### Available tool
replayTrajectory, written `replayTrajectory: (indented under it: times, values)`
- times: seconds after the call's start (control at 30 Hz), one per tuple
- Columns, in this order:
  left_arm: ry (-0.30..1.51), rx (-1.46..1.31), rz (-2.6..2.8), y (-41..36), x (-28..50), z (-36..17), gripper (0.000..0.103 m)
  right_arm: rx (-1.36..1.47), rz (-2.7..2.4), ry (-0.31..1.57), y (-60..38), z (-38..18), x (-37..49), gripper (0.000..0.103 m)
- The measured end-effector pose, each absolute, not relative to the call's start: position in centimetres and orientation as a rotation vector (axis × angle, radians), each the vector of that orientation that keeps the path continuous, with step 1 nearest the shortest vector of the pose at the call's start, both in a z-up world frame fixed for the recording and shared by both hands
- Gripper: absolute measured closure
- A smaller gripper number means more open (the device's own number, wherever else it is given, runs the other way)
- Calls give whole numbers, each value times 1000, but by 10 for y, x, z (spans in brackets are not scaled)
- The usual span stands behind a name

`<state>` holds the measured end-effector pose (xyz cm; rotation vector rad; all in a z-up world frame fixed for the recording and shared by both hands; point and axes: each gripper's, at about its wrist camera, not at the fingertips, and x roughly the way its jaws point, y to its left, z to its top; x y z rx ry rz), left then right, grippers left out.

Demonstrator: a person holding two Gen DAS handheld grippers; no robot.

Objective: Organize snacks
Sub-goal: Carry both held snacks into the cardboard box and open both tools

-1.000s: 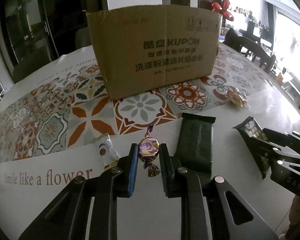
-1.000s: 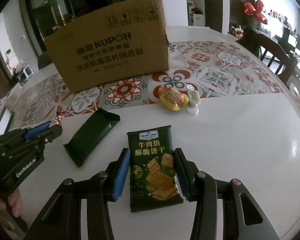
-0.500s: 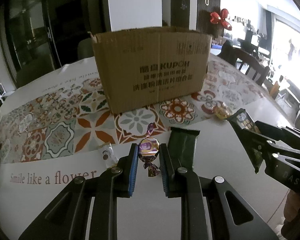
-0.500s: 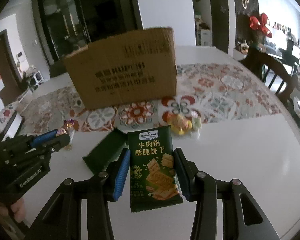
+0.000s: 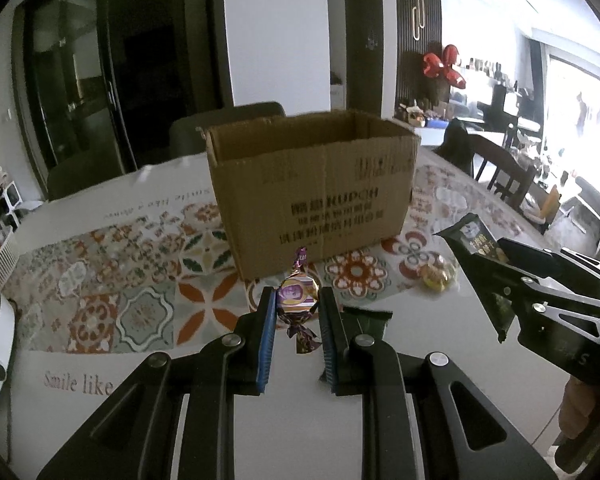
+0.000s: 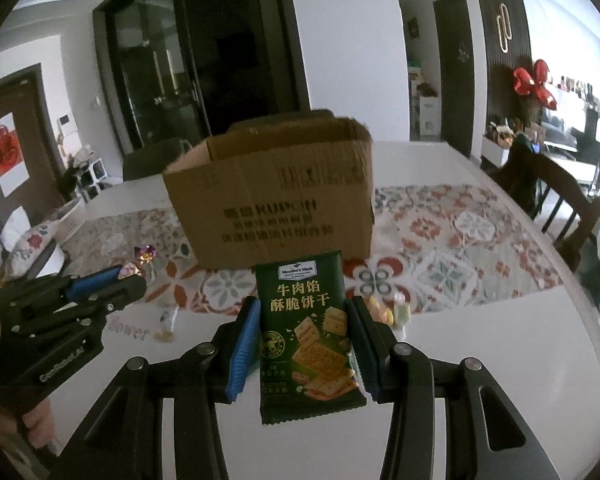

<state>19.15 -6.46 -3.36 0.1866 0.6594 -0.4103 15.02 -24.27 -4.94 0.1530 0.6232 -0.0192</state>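
Observation:
My left gripper [image 5: 297,305] is shut on a purple wrapped candy [image 5: 296,300] and holds it above the table, in front of the open cardboard box [image 5: 316,192]. My right gripper [image 6: 303,322] is shut on a dark green cracker packet [image 6: 306,332], also raised in front of the box [image 6: 272,196]. The right gripper with its packet [image 5: 480,256] shows at the right of the left wrist view. The left gripper with the candy [image 6: 144,254] shows at the left of the right wrist view.
A dark green bar wrapper [image 5: 366,318] lies on the table behind my left fingers. A yellow snack [image 5: 438,276] and a pale candy [image 6: 400,312] lie near the patterned runner [image 5: 140,280]. A small packet [image 6: 166,320] lies on the table. Chairs [image 6: 560,208] stand at the right.
Both grippers have risen with their snacks and now look level at the box, whose open top has come into view. The table items have dropped lower in both views.

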Motion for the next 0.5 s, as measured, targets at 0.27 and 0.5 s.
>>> replayTrajectory:
  times: [0.27, 0.5]
  values:
    - [596, 171, -405, -65, 203, -9, 81, 138, 3, 540, -243, -23, 164, 57]
    - [540, 167, -409, -69, 214, 12, 81, 128, 20, 485, -246, -4, 177, 57]
